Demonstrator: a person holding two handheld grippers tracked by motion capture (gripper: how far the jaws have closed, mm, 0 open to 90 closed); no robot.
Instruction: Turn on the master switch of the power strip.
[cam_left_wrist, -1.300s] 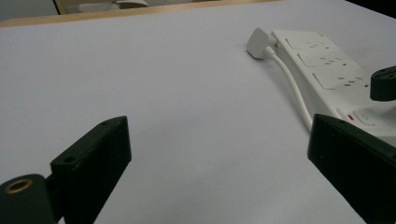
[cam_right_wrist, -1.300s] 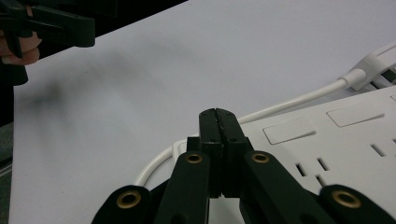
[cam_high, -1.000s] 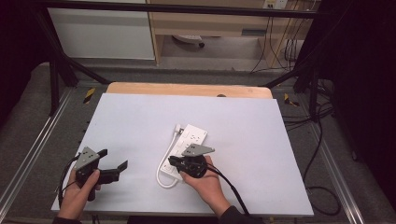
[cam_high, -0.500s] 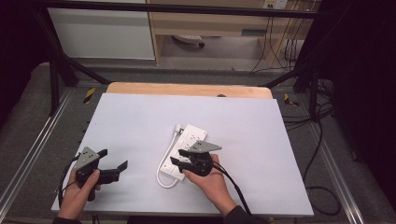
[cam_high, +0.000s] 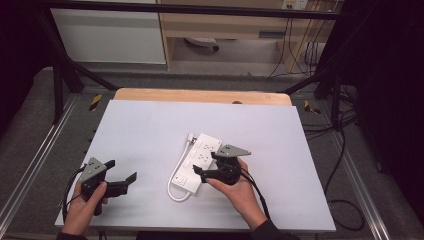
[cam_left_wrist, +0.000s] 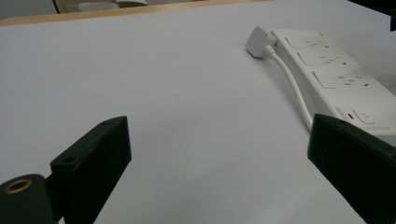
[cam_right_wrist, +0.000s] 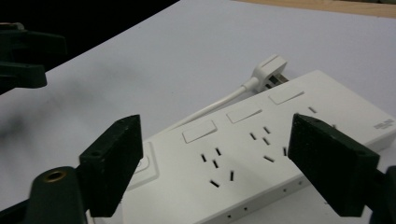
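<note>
Two grippers are out over a white table (cam_high: 150, 125), one in each of the person's hands. The left gripper (cam_high: 122, 172) sits near the front left corner, held low in the left hand (cam_high: 82, 207), its jaws wide apart with nothing between them; in the left gripper view only bare white surface lies in the gap.

A white power strip (cam_high: 199, 162) lies flat near the middle of the table, running at a slant from front left to back right. Its cord (cam_high: 176, 192) loops off the near end and runs back along the strip's left side to a white plug (cam_high: 190, 137) lying on the table just beside the far end.

The right gripper (cam_high: 207, 164), held in the right hand (cam_high: 240, 192), is over the strip's right edge. In the right gripper view its jaws stand wide apart on either side of the power strip (cam_right_wrist: 261, 154), above the sockets and not closed on it; whether they touch it cannot be told. The plug (cam_right_wrist: 271, 70) lies beyond.
</note>
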